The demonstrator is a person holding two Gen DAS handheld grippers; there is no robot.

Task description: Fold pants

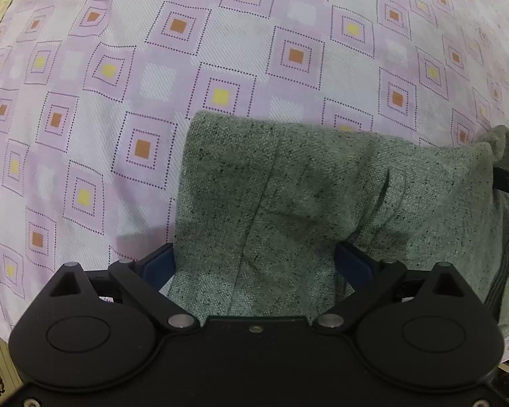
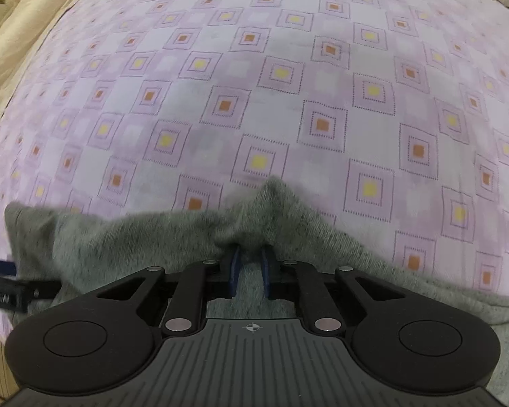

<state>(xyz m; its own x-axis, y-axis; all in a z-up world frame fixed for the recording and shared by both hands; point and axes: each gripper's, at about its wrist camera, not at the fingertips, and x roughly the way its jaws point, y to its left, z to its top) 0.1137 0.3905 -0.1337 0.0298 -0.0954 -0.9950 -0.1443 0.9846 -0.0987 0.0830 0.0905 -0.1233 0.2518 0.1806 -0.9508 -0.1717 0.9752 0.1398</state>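
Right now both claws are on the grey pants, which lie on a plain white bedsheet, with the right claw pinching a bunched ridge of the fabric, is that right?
Not quite. The bedsheet is not plain white: it is lilac with a pattern of squares with yellow and orange centres, as both wrist views show. The rest holds: the right claw pinches a bunched ridge of the grey pants, and the left claw straddles the fabric.

- Even, soft indoor light, no glare.
- Faint shadows on bedsheet (image 2: pixel 288 78), far centre, right wrist view.
- Right view motion-blurred, esp. grey pants (image 2: pixel 135 237); left view sharper.
- Heavy fisheye bend + dark corners in both.
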